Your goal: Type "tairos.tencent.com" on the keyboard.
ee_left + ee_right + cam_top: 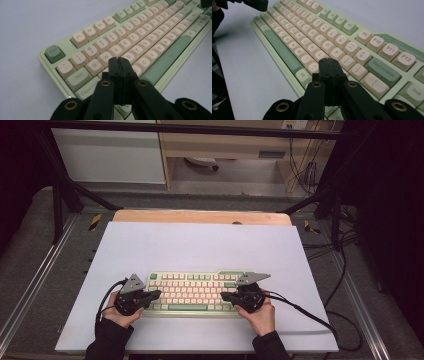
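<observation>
Green and cream, the keyboard (194, 293) lay flat on the pale sheet (200, 245) that covered the bench, close to the near edge and about midway between the left and right edges, with its long side parallel to that near edge. A strip of bare wood (200, 216) showed along the far edge of the bench.

The left gripper (156, 294) was over the left end of the keyboard, held in the person's left hand (120, 312). In the left gripper view its two black jaws were pressed fully together with nothing between them, and their tip (119, 59) stood above the letter keys near W, E and D, with the Tab and Caps Lock keys just beside it.

The right gripper (225, 296) was over the right end, held in the right hand (260, 314). Its jaws were also completely closed and empty; in the right gripper view the tip (329, 60) was above the keys near L and the punctuation keys, with the green Backspace key (384, 71) near. I could not tell if either tip touched a key.

A black cable (310, 315) ran from the right gripper toward the right edge of the bench.
</observation>
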